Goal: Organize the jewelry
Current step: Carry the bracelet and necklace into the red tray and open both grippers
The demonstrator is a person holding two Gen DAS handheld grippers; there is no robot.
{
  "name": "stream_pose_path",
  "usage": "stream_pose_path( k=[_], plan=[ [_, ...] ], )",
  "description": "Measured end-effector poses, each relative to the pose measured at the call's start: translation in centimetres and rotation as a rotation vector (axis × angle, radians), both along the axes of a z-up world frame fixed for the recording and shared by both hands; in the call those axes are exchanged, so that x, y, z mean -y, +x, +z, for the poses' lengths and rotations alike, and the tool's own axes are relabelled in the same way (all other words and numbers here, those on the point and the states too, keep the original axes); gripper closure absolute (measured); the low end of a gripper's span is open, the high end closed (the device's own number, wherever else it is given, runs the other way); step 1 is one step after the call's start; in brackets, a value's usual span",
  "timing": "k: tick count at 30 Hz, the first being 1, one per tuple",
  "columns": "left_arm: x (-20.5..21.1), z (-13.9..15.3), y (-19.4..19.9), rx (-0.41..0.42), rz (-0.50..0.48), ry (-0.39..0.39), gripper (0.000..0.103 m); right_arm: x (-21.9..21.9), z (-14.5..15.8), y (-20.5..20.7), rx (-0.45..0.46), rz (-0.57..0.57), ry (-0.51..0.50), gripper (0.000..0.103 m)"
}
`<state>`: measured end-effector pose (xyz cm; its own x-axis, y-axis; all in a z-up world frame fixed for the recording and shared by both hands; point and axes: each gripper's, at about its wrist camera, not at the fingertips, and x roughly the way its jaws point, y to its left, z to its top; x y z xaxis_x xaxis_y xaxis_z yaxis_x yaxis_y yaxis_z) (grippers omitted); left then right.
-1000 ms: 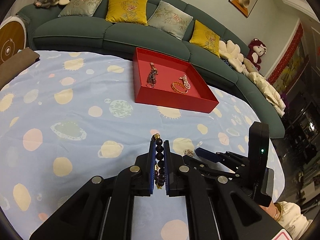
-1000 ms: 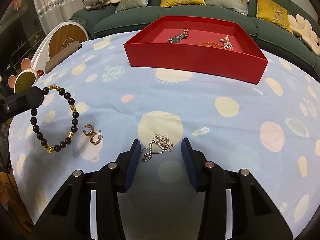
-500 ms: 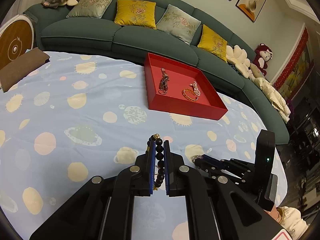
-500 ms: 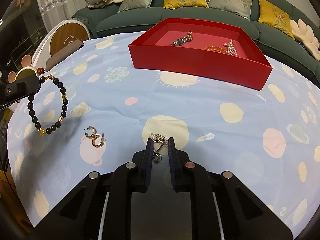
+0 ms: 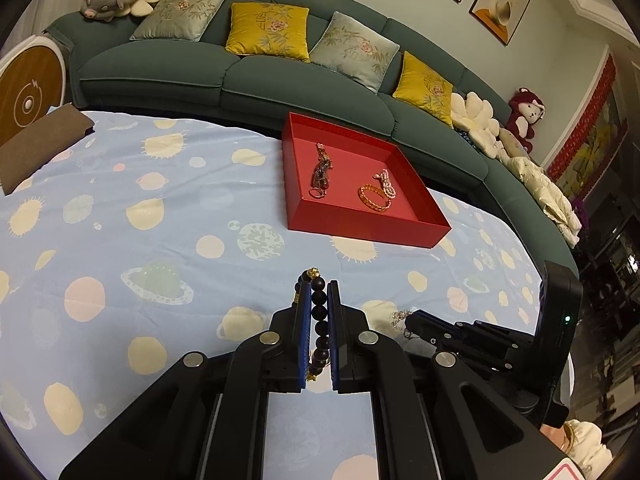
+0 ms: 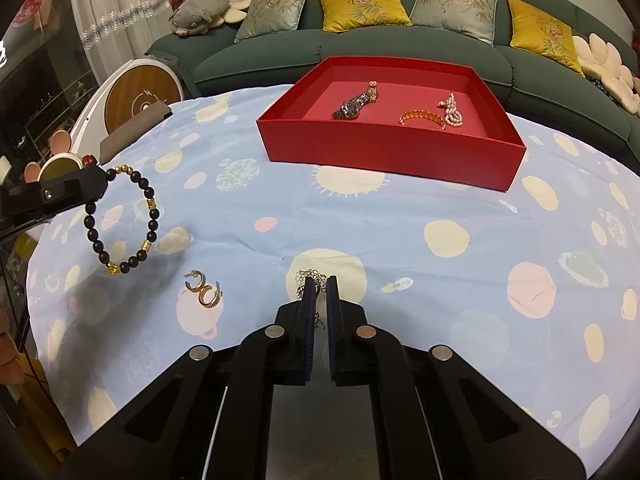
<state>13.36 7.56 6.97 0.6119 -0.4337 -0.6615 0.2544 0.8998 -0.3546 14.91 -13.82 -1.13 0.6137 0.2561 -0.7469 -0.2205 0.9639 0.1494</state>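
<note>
My left gripper [image 5: 319, 286] is shut on a black bead bracelet [image 5: 320, 324] with gold spacers. In the right wrist view that bracelet [image 6: 122, 222] hangs from the left gripper [image 6: 105, 184] above the cloth. My right gripper [image 6: 319, 285] is shut on a thin gold chain [image 6: 310, 278] lying on the blue spotted tablecloth; in the left wrist view the right gripper [image 5: 412, 322] sits low on the cloth by the chain [image 5: 400, 317]. The red tray [image 6: 384, 160] holds a watch [image 6: 352, 107], an orange bangle [image 6: 422, 117] and pink pearls [image 6: 451, 111]. A pair of gold hoop earrings [image 6: 205, 290] lies left of my right gripper.
A green sofa [image 5: 240, 76] with yellow and grey cushions curves behind the table. A brown pad [image 5: 36, 140] lies at the table's far left corner beside a round wooden disc [image 5: 26, 92]. Plush toys sit on the sofa ends.
My right gripper has shut on the gold chain, its jaws coming together from wide apart. My left gripper has lifted the bead bracelet higher above the cloth.
</note>
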Motion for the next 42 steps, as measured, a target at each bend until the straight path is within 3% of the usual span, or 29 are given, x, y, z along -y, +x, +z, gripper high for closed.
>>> stream_pose_path(
  k=[9, 17, 22, 30, 39, 42],
  plan=[
    [4.0, 5.2, 3.0, 0.117, -0.044, 0.042, 0.098, 2.8, 7.1, 1.8, 0.129, -0.05, 0.028, 0.099],
    [8.8, 8.2, 11.1, 0.179, -0.071, 0.083, 0.098, 5.9, 11.0, 8.8, 0.176, -0.094, 0.014, 0.099],
    [10.4, 7.5, 17.6, 0.172, -0.031, 0.108, 0.098, 6.9, 10.6, 14.7, 0.149, -0.12, 0.037, 0.099],
    [12.1, 3.7, 25.2, 0.146, 0.006, 0.202, 0.098, 7.2, 6.4, 22.5, 0.063, -0.151, 0.049, 0.099],
    [11.3, 0.6, 28.4, 0.114, 0.075, 0.215, 0.096, 6.9, 3.3, 26.2, 0.008, -0.153, 0.036, 0.098],
    [10.8, 0.7, 28.1, 0.122, 0.103, 0.21, 0.091, 6.8, 3.5, 25.9, 0.031, -0.151, 0.041, 0.092]
  ],
)
